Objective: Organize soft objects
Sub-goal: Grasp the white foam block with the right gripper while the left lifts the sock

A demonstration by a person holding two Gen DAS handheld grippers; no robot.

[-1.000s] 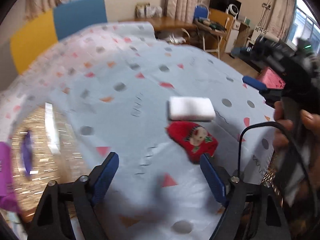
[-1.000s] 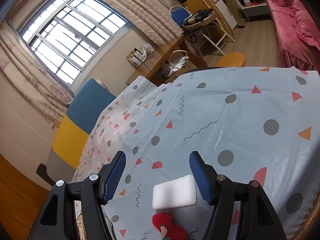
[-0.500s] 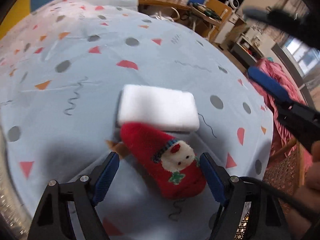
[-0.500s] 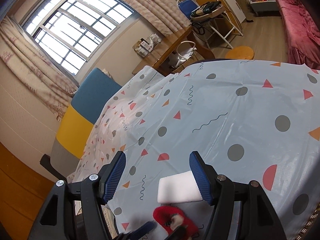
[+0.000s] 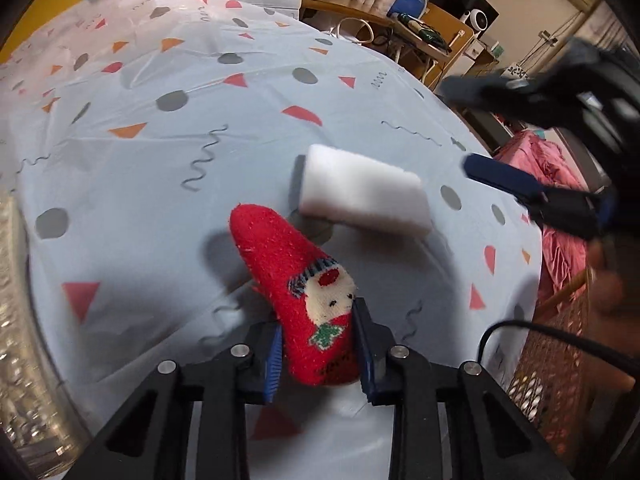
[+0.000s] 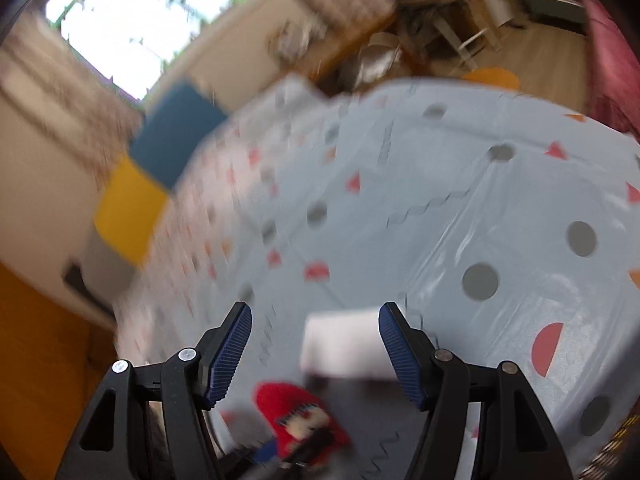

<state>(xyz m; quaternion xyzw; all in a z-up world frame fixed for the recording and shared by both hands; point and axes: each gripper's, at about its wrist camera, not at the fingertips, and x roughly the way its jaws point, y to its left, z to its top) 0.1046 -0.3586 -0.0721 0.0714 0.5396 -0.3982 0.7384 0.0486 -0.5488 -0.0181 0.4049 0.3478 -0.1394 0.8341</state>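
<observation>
**Left wrist view: the red sock is now pinched between the pads**

Left wrist view has the big change. Half a second ago the left gripper (image 5: 319, 350) stood wide with the red Santa sock (image 5: 304, 300) lying loose between its jaws; now those jaws have closed in and the blue pads press both sides of the sock's cuff end. The toe end points away across the patterned tablecloth (image 5: 160, 168), and whether it rests on the cloth or is lifted is hard to tell. That reads as the first soft item secured, ready to be carried off.

The white sponge (image 5: 362, 196) sits on the cloth just beyond the sock's toe, near it but apparently not touching.

Over to the right gripper (image 6: 315, 350): its view is heavily blurred, so it is on the move. Its jaws stand wide apart, holding nothing, and the white sponge (image 6: 344, 346) shows between the 2 pads, apparently being lined up as the next pick. The sock (image 6: 300, 420) appears low in that view.
</observation>
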